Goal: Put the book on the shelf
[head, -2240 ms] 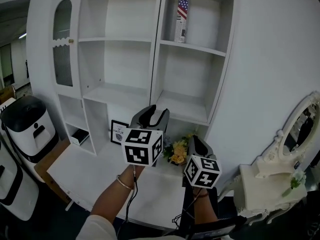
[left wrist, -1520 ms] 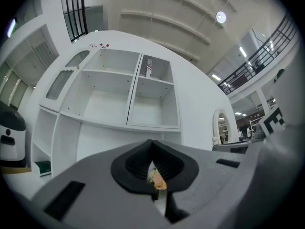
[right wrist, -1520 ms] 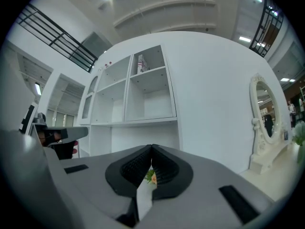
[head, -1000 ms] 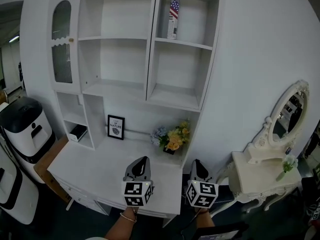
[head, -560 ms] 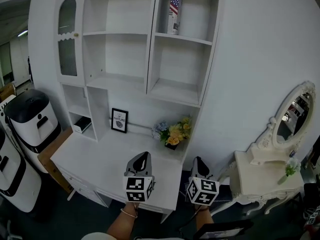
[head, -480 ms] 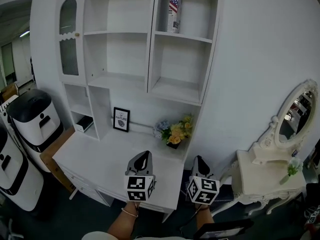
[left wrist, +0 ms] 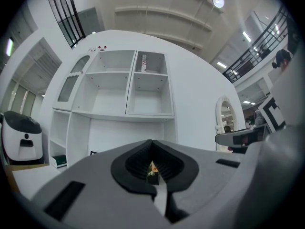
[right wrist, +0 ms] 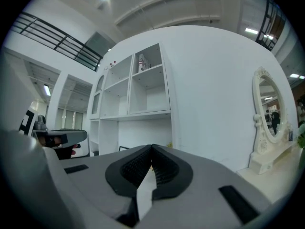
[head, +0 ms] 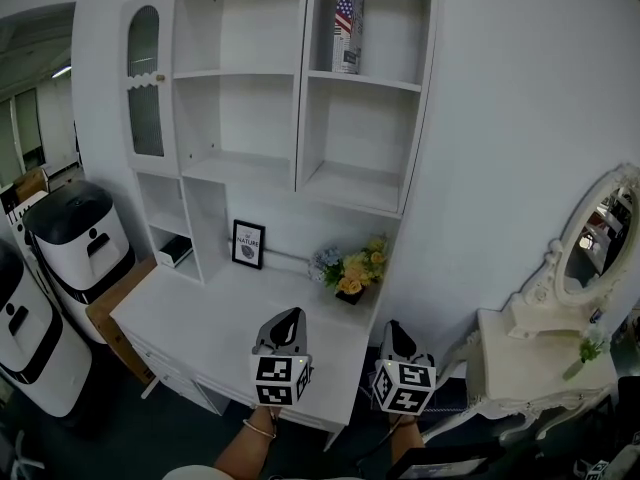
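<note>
The book [head: 347,23] with a flag on its cover stands upright in the top right compartment of the white shelf unit [head: 300,98]; it also shows small as the book [left wrist: 144,63] and the book [right wrist: 142,61] in the gripper views. My left gripper [head: 285,320] is held low over the front of the white desk [head: 200,318], shut with nothing between its tips. My right gripper [head: 394,334] is beside it at the desk's right front corner, also shut and empty. Both are far below the book.
On the desk stand a framed picture [head: 248,244] and a flower bunch [head: 352,271]. A small dark item [head: 174,251] lies in the low left cubby. A white-and-black appliance [head: 75,243] stands at left, an ornate mirror table [head: 560,318] at right.
Both grippers dropped from shelf height to low in front of the desk, empty. The view pulled back and shifted; the book stays on the top shelf.
</note>
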`<state>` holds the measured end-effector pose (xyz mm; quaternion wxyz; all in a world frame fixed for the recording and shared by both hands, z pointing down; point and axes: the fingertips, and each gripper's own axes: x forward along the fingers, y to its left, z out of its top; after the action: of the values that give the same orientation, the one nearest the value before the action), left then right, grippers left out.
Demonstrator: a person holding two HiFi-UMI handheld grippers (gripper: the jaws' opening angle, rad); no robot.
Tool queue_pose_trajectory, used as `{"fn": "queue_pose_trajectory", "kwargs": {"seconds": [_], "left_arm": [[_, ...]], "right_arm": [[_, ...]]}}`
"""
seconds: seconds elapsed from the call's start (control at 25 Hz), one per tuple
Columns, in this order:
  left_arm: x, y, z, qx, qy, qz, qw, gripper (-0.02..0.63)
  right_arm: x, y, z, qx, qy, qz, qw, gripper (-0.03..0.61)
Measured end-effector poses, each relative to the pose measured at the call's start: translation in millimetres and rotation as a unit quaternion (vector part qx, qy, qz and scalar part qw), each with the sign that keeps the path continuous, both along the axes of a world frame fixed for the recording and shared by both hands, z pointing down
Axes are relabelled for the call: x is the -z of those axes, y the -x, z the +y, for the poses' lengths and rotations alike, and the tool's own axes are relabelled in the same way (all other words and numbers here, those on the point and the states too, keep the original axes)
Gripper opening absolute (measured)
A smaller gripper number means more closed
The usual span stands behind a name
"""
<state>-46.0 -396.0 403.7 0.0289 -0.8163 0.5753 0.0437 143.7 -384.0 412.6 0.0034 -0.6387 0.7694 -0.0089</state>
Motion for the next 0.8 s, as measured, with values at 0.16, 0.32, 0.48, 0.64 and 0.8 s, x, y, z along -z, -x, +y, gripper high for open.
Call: {"fn": "queue_pose_trajectory", "kwargs": {"seconds": [0.16, 0.32, 0.48, 0.64, 0.8], "left_arm": [[-3.1, 1.4, -0.2, 0.005, 0.003, 0.004, 1.0, 0.008], [-3.7, -0.5, -0.3, 0.004, 0.006, 0.004, 1.0, 0.008], [-3.7, -1.7, -1.5, 0.003, 0.007, -0.002, 1.0, 0.008], [-5.5, 0.7, -3.4, 0.004, 0.008, -0.004, 0.9999, 0.008], [-8.0, 3.0, -6.7, 0.005, 0.013, -0.005, 0.9999, 0.008]], "right_arm": [[-0.9, 0.5, 1.0, 0.003, 0.005, 0.026, 1.0, 0.02], [0.4, -0.3, 0.5, 0.006, 0.005, 0.026, 1.0, 0.02], [0.0, 0.0, -1.0, 0.007, 0.006, 0.021, 1.0, 0.021], [0.0, 1.0, -1.9, 0.006, 0.004, 0.02, 1.0, 0.021], [-0.8, 1.7, -3.9, 0.005, 0.005, 0.017, 1.0, 0.021]]}}
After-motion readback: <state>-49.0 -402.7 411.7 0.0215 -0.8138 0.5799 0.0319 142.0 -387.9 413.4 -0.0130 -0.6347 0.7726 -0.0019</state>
